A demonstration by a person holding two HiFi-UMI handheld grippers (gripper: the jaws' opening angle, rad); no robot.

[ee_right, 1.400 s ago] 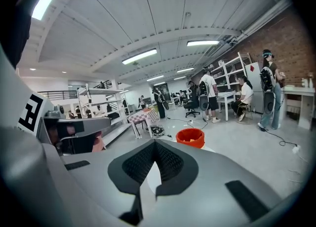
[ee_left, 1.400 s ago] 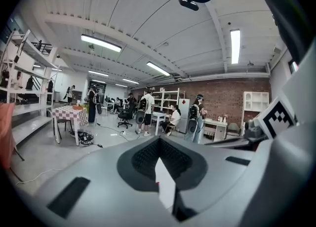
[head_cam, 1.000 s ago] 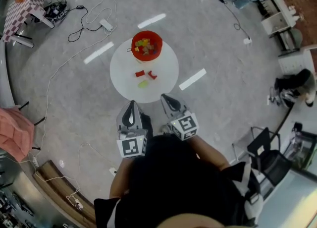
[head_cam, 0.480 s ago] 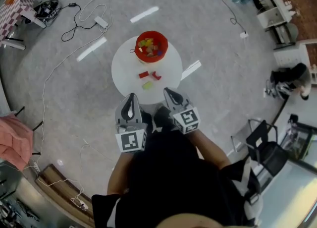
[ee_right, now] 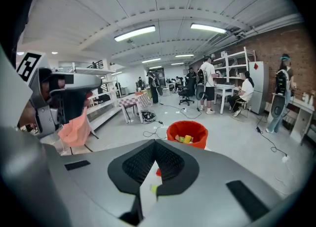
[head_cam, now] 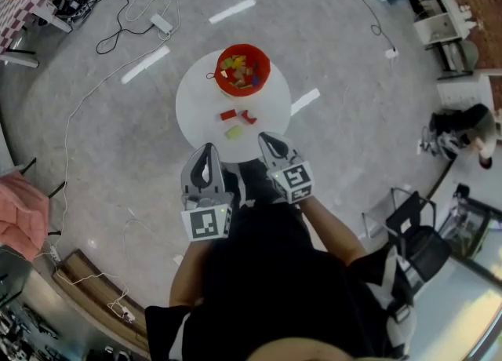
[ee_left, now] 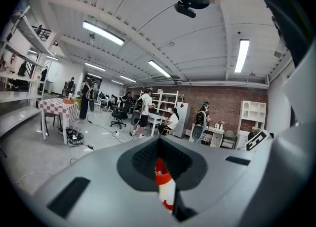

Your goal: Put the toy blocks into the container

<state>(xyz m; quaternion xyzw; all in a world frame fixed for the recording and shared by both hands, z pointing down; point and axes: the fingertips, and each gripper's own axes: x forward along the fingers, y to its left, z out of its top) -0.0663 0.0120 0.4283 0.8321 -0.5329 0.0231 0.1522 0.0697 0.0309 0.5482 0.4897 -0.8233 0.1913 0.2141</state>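
**Both grippers closed and empty at the table's near edge; three blocks loose**

- Left gripper (head_cam: 207, 151): jaws together, nothing between them. Its tip sits at the near edge of the round white table (head_cam: 196, 108). In the left gripper view, only a thin slit stays between the jaws, with a sliver of red and white beyond.
- Flat red block (head_cam: 228, 114): lies about the middle of the table, on its own.
- Yellow-green block (head_cam: 234, 132): lies nearer the near edge, just below the flat red block in the head view.
- Second red block (head_cam: 249, 118): lies just right of the flat red block.
- Red container (head_cam: 243, 93): round, stands at the far edge, upright, holding a heap of mixed-colour blocks (head_cam: 239, 69).
- Right gripper (head_cam: 265, 139): jaws closed, gripping nothing. Its tip is at the near right edge of the table, and it points down toward the loose blocks.
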